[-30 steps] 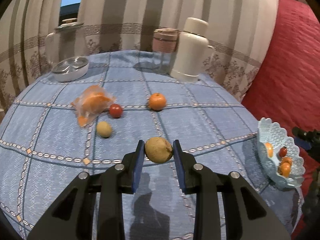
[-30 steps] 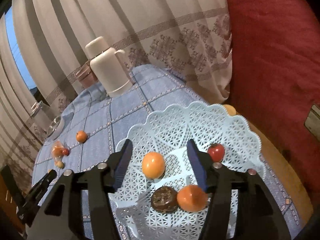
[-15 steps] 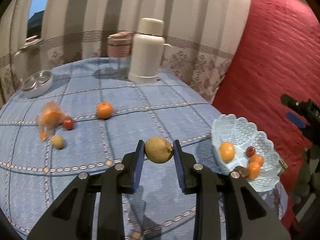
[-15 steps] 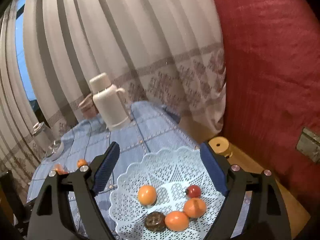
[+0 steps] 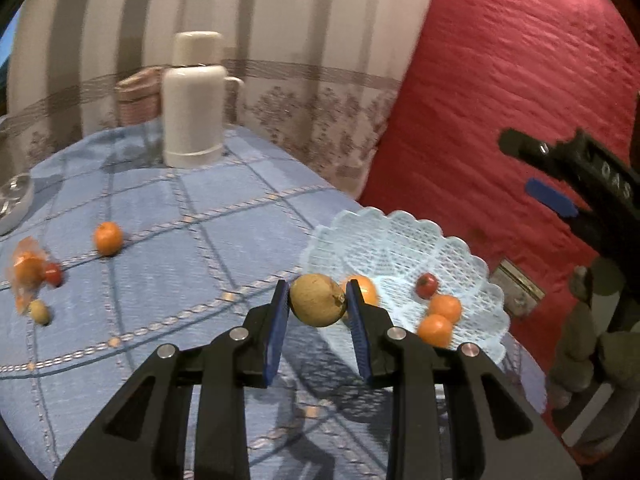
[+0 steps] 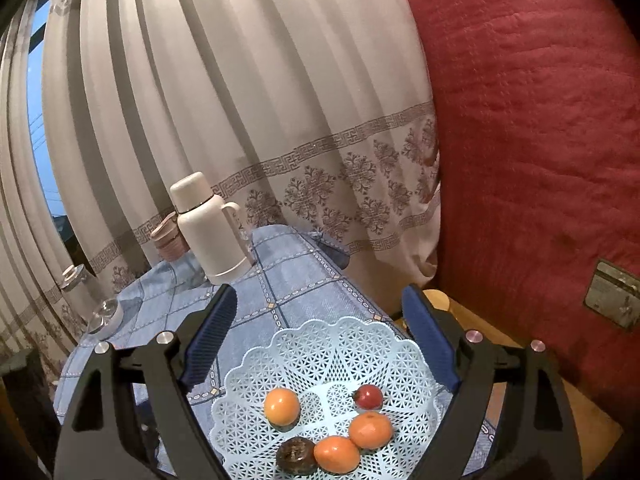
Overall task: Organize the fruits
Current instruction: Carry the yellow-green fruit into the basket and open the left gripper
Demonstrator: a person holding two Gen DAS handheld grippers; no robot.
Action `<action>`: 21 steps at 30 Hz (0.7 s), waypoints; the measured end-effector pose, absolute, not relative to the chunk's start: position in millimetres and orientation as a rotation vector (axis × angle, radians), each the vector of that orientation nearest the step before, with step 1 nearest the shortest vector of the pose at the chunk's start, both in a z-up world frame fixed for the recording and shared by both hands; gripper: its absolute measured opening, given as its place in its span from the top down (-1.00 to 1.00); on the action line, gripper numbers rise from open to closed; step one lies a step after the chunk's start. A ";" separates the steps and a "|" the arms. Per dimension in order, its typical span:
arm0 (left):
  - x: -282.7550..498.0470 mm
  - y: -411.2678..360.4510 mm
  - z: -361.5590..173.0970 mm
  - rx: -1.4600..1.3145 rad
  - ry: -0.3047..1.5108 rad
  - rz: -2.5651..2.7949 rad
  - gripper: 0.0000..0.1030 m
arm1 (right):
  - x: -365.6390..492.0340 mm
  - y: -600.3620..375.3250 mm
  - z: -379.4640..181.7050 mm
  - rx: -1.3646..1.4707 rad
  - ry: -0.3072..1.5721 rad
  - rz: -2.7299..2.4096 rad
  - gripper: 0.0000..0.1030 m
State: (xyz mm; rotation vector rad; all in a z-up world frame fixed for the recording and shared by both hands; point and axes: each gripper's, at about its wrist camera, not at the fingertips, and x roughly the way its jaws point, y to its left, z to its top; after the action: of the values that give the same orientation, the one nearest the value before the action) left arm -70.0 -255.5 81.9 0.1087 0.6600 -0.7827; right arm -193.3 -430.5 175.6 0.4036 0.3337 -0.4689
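My left gripper is shut on a round brown fruit and holds it above the table, just left of the pale blue lattice basket. In the basket lie three orange fruits, a small red one and a dark brown one. My right gripper hangs above the basket, open wide, with nothing between its fingers. An orange, a bag of oranges, a red fruit and a small yellowish fruit rest on the blue cloth at the left.
A white thermos and a woven jar stand at the table's back, a metal dish at the far left. The basket sits near the table's right edge, beside a red quilted surface. Striped curtains hang behind.
My left gripper carried the brown fruit to the right, up to the basket. My right gripper opened wide and rose away from the fruits in the basket.
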 end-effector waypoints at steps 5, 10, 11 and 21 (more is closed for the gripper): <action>-76.8 -274.1 77.9 0.140 0.666 -0.825 0.43 | -194.8 -431.1 176.8 0.403 0.331 -0.459 -0.81; -77.5 -282.3 74.9 0.155 0.675 -0.854 0.40 | -192.1 -427.9 176.0 0.386 0.342 -0.468 -0.81; -77.4 -283.2 74.1 0.156 0.679 -0.856 0.24 | -191.8 -428.4 176.4 0.386 0.342 -0.468 -0.81; -61.0 -261.3 75.1 0.117 0.672 -0.791 -0.01 | -191.8 -426.4 176.3 0.369 0.320 -0.490 -0.85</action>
State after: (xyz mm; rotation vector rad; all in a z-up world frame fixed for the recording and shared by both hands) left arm -61.0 -261.3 75.1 0.1173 0.6725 -0.7915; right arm -191.8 -426.4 176.3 0.3694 0.3201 -0.4896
